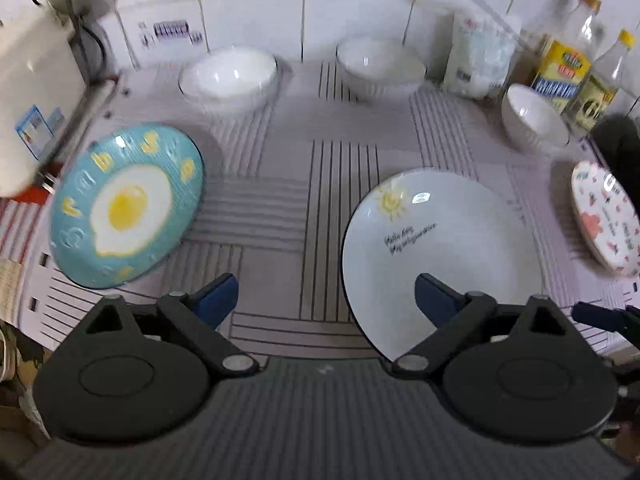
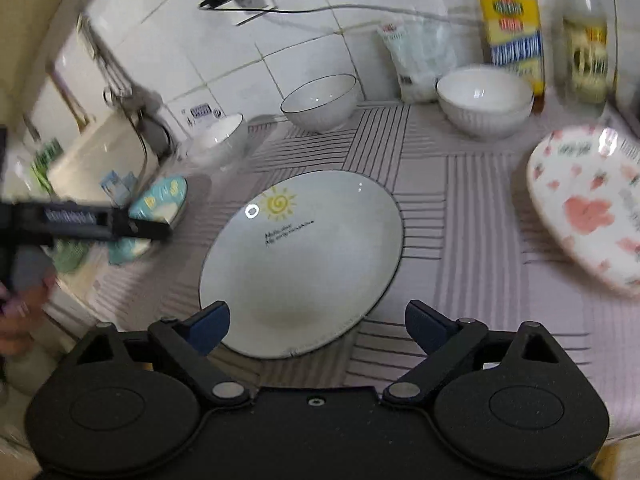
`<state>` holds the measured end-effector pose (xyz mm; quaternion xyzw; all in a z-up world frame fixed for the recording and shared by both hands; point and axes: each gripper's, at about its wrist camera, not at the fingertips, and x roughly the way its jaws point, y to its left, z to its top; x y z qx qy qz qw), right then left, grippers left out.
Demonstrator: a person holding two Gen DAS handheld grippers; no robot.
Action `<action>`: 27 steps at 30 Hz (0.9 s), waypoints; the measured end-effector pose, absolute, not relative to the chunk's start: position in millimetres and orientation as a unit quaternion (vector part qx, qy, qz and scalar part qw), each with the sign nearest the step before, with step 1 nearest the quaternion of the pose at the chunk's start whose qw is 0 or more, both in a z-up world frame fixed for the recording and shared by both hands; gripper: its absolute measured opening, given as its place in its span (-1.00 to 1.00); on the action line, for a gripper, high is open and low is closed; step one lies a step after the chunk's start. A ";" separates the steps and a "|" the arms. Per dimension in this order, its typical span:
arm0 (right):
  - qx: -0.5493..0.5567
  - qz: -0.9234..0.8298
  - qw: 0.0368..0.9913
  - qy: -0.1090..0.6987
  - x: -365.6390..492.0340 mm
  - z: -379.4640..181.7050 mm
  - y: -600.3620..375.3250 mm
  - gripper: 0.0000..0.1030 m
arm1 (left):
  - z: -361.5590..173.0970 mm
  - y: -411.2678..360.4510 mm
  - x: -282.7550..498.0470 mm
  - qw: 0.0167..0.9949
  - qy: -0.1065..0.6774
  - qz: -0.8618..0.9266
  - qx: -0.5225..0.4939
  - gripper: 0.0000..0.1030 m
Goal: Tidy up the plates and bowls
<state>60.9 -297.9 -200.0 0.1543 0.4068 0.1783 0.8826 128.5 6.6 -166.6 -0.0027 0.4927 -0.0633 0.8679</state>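
Observation:
A white plate with a sun drawing (image 1: 436, 248) (image 2: 304, 260) lies flat in the middle of the striped mat. A blue plate with a fried-egg picture (image 1: 124, 208) (image 2: 160, 204) lies to its left, and a pink-patterned plate (image 1: 604, 216) (image 2: 588, 208) to its right. Three white bowls stand along the back: one at the left (image 1: 230, 76) (image 2: 222, 136), one in the middle (image 1: 380, 66) (image 2: 320, 100) and one at the right (image 1: 532, 118) (image 2: 484, 100). My left gripper (image 1: 326, 300) hovers open between the blue and white plates, holding nothing. Over the white plate's near rim my right gripper (image 2: 316, 324) stands open and empty.
Oil bottles (image 1: 568, 60) (image 2: 516, 36) and a white bag (image 1: 478, 56) (image 2: 420, 60) stand against the tiled wall at the back right. A white appliance (image 1: 32, 92) sits at the left edge. The left gripper's body (image 2: 80, 224) shows at the left of the right wrist view.

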 end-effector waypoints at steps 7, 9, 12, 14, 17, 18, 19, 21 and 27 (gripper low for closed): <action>0.178 0.144 0.874 0.428 79.8 -227.1 -301.9 0.51 | -199.2 0.0 138.9 0.845 0.529 -0.082 -0.010 0.52; 0.194 0.138 0.871 0.431 86.2 -232.8 -305.5 0.24 | -207.4 0.1 141.7 0.840 0.537 -0.073 -0.014 0.10; 0.216 0.141 0.860 0.440 94.1 -238.8 -309.6 -0.51 | -215.8 3.2 145.4 0.830 0.553 -0.067 -0.035 -0.15; 0.215 0.131 0.860 0.444 93.8 -238.4 -308.3 -0.63 | -217.9 7.0 146.2 0.825 0.555 -0.084 -0.059 -0.46; 0.222 0.129 0.856 0.449 95.3 -239.7 -309.6 -0.65 | -220.8 7.0 146.4 0.822 0.556 -0.096 -0.079 -0.66; 0.227 0.131 0.853 0.452 97.2 -240.7 -310.6 -0.65 | -222.3 5.0 145.8 0.821 0.557 -0.098 -0.078 -0.67; 0.227 0.131 0.852 0.454 98.9 -241.3 -310.7 -0.65 | -223.7 2.4 145.8 0.820 0.558 -0.103 -0.076 -0.70; 0.223 0.132 0.851 0.456 102.7 -242.1 -308.6 -0.65 | -226.8 -2.4 146.9 0.815 0.564 -0.108 -0.080 -0.72; 0.190 0.159 0.854 0.457 104.3 -232.7 -305.0 -0.61 | -219.7 -6.5 145.5 0.821 0.557 -0.110 -0.055 -0.71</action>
